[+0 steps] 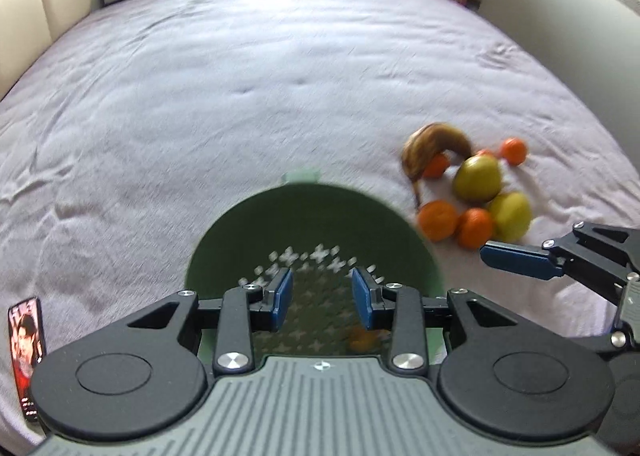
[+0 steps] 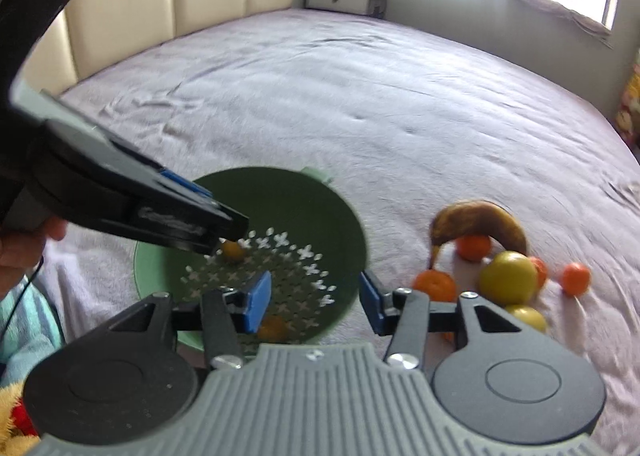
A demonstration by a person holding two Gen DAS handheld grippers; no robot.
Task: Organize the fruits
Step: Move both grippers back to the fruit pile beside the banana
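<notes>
A green perforated colander (image 1: 312, 216) (image 2: 288, 200) sits on the bed with two small oranges in it (image 2: 233, 250) (image 2: 273, 327); one shows in the left wrist view (image 1: 362, 338). My left gripper (image 1: 322, 298) is open and empty above the colander. My right gripper (image 2: 314, 302) is open and empty over the colander's right rim. A pile of fruit lies to the right: a brown banana (image 1: 434, 144) (image 2: 480, 220), green apples (image 1: 478, 178) (image 2: 508, 278) and several oranges (image 1: 438, 221) (image 2: 434, 286).
The bed sheet (image 1: 240, 96) is wrinkled and pale lilac. A phone (image 1: 26, 352) lies at the near left edge. A white box (image 2: 344, 0) stands by the far wall. The other gripper shows at right (image 1: 520, 262) and at left (image 2: 160, 208).
</notes>
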